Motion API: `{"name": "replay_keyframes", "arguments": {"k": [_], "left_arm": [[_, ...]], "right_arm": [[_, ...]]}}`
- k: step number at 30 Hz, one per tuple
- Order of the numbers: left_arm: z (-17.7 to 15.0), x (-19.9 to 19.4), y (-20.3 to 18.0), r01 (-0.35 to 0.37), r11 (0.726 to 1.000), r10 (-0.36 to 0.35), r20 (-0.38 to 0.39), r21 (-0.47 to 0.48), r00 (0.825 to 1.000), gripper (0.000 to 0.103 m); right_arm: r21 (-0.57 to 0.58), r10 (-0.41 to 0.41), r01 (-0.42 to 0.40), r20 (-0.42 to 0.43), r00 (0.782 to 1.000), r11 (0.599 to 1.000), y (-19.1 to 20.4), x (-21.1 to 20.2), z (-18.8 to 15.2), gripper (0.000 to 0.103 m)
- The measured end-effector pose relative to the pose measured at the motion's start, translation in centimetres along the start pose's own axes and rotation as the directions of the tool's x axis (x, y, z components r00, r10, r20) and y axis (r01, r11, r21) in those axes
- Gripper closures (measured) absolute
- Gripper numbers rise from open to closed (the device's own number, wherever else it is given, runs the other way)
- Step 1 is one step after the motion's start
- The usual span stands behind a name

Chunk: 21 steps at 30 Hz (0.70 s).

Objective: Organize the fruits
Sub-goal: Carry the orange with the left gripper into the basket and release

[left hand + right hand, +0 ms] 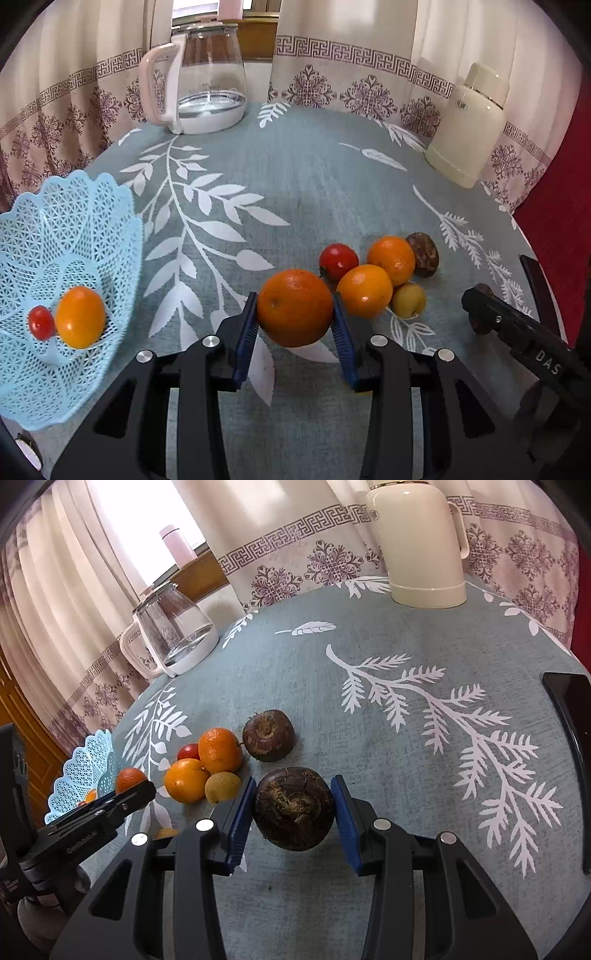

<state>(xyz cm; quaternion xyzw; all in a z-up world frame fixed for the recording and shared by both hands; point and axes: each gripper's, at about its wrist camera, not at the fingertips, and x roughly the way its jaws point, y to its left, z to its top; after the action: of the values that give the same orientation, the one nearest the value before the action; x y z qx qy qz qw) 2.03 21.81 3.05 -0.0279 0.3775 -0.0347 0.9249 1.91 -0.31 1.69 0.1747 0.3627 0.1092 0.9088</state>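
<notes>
My left gripper (294, 317) is shut on a large orange (294, 307), held just above the tablecloth. Behind it lies a cluster: a red tomato (338, 261), two smaller oranges (364, 291) (391, 260), a yellowish small fruit (408, 300) and a brown water chestnut (424, 254). The blue lattice basket (70, 221) at the left holds an orange fruit (80, 317) and a small tomato (40, 322). My right gripper (293, 808) is shut on a dark brown water chestnut (293, 808); a second one (268, 734) lies beyond it. The right gripper shows at the right in the left wrist view (480, 314).
A glass kettle (207, 77) with a pink handle stands at the far left of the table, a cream thermos (469, 125) at the far right. A dark tray edge (570, 738) lies at the right. Patterned curtains hang behind the grey-blue leaf-print tablecloth (295, 177).
</notes>
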Motion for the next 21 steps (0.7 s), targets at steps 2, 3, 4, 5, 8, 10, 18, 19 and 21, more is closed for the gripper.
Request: {"name": "replay_keyframes", "arguments": {"k": [2, 3, 4, 5, 8, 10, 18, 19, 21], "left_arm": [[0.1, -0.7, 0.0, -0.009, 1.0, 0.009, 0.016, 0.002, 1.0, 0.063], [0.2, -0.9, 0.0, -0.012, 1.0, 0.012, 0.022, 0.002, 1.0, 0.063], [0.2, -1.4, 0.0, -0.015, 1.0, 0.015, 0.031, 0.002, 0.999, 0.063], [0.3, -1.8, 0.1, -0.018, 1.0, 0.017, 0.038, 0.0, 0.999, 0.063], [0.6, -2.9, 0.5, -0.03, 1.0, 0.03, 0.062, -0.008, 0.998, 0.063], [0.7, -3.8, 1.1, -0.042, 0.999, 0.043, 0.08, -0.017, 0.996, 0.063], [0.6, -6.6, 4.1, -0.123, 0.99, 0.131, 0.127, -0.065, 0.983, 0.063], [0.4, -6.9, 4.6, -0.138, 0.988, 0.147, 0.129, -0.074, 0.981, 0.063], [0.0, -7.3, 5.5, -0.161, 0.983, 0.172, 0.129, -0.088, 0.977, 0.063]], "right_arm": [[0.001, 0.003, -0.003, 0.001, 1.0, 1.0, 0.0, -0.1, 0.0, 0.061], [0.0, 0.003, -0.003, 0.002, 1.0, 1.0, 0.0, -0.1, 0.0, 0.061], [0.0, 0.003, -0.003, 0.002, 1.0, 1.0, 0.0, -0.1, 0.0, 0.061], [0.001, 0.004, -0.004, 0.004, 1.0, 1.0, 0.0, -0.1, 0.0, 0.061], [0.003, 0.005, -0.005, 0.004, 1.0, 1.0, -0.1, -0.1, 0.0, 0.061], [0.003, 0.004, -0.004, 0.004, 1.0, 1.0, -0.1, -0.1, 0.0, 0.061], [0.002, 0.005, -0.005, 0.004, 1.0, 1.0, 0.0, -0.1, 0.0, 0.061], [0.002, 0.004, -0.004, 0.005, 1.0, 1.0, 0.0, -0.1, 0.0, 0.061], [0.0, 0.004, -0.004, 0.005, 1.0, 1.0, 0.0, -0.1, 0.0, 0.061]]}}
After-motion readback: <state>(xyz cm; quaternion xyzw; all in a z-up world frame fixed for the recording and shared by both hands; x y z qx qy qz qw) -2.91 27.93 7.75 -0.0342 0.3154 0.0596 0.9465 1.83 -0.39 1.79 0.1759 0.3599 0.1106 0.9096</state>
